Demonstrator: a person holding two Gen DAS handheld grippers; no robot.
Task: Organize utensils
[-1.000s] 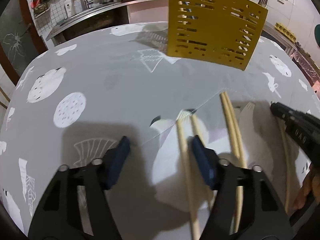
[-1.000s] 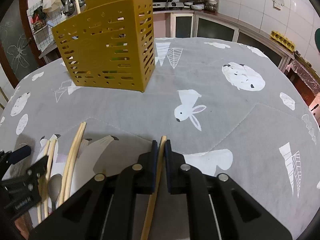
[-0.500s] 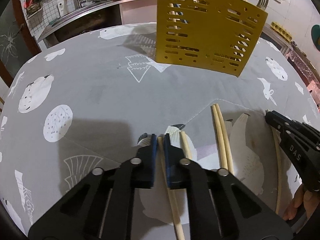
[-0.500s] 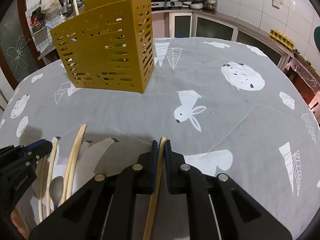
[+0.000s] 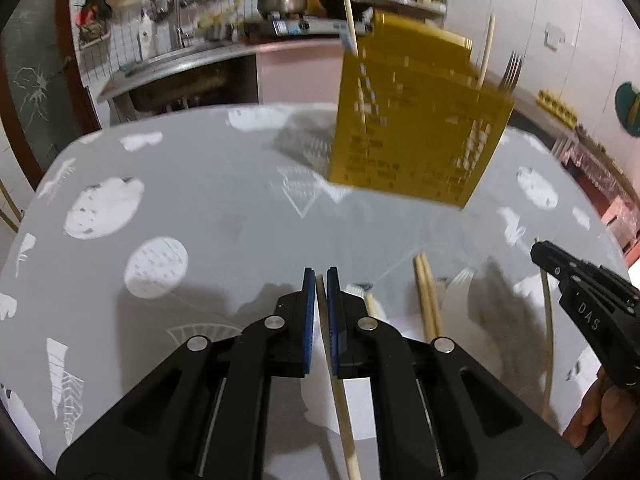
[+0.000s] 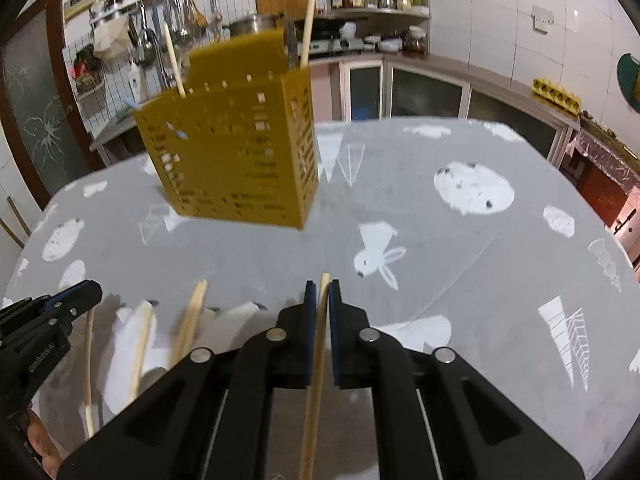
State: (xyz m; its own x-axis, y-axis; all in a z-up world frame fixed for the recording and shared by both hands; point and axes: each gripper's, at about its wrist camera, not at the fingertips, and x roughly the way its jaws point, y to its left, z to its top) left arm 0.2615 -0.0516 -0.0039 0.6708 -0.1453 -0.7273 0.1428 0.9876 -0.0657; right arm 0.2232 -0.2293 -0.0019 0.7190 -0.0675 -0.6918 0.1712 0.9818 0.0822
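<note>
My left gripper point(image 5: 320, 276) is shut on a pale wooden chopstick point(image 5: 340, 404), held off the grey patterned tablecloth point(image 5: 192, 184). My right gripper point(image 6: 323, 286) is shut on another wooden chopstick point(image 6: 314, 400). A yellow slotted utensil holder point(image 5: 416, 136) stands at the far side of the table, with chopsticks and a fork sticking out of it; it also shows in the right wrist view as the holder point(image 6: 236, 156). More chopsticks point(image 5: 428, 300) lie on the cloth between the two grippers. The right gripper point(image 5: 538, 252) shows at the right edge of the left wrist view.
A kitchen counter with a sink, pots and hanging tools point(image 5: 192, 40) runs behind the table. Cabinets and shelves point(image 6: 380, 4) line the back wall. A person's hand point(image 5: 592, 412) holds the right gripper's handle. A white spoon-like piece point(image 6: 132, 352) lies among the loose chopsticks.
The left gripper closed on a chopstick lying on the cloth. Both grippers then rose and tipped up with their chopsticks, so the holder and kitchen behind it now show more fully.
</note>
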